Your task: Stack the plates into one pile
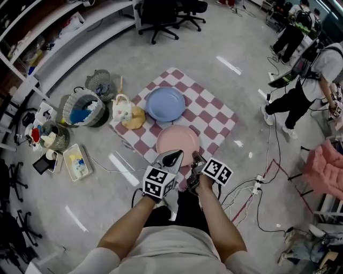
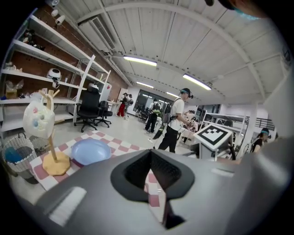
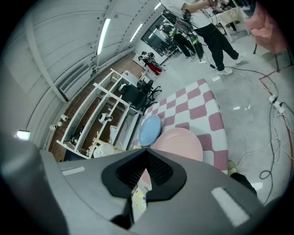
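Note:
A blue plate (image 1: 165,103) and a pink plate (image 1: 178,141) lie side by side on a red-and-white checked mat (image 1: 214,115) on the floor, the pink one nearer to me. My left gripper (image 1: 172,157) hovers over the pink plate's near edge, jaws together and empty. My right gripper (image 1: 196,158) is just to its right, also shut and empty. The left gripper view shows the blue plate (image 2: 90,150) ahead to the left of that gripper (image 2: 150,151). The right gripper view shows both plates, blue (image 3: 149,130) and pink (image 3: 181,143), beyond its gripper (image 3: 147,150).
A yellow-based stand with a white cup (image 1: 128,112) sits on the mat's left corner. Baskets (image 1: 83,108) and a white tray (image 1: 76,161) lie left of the mat. Cables (image 1: 257,187) trail on the right. People (image 1: 300,91) stand at the far right, an office chair (image 1: 161,16) beyond.

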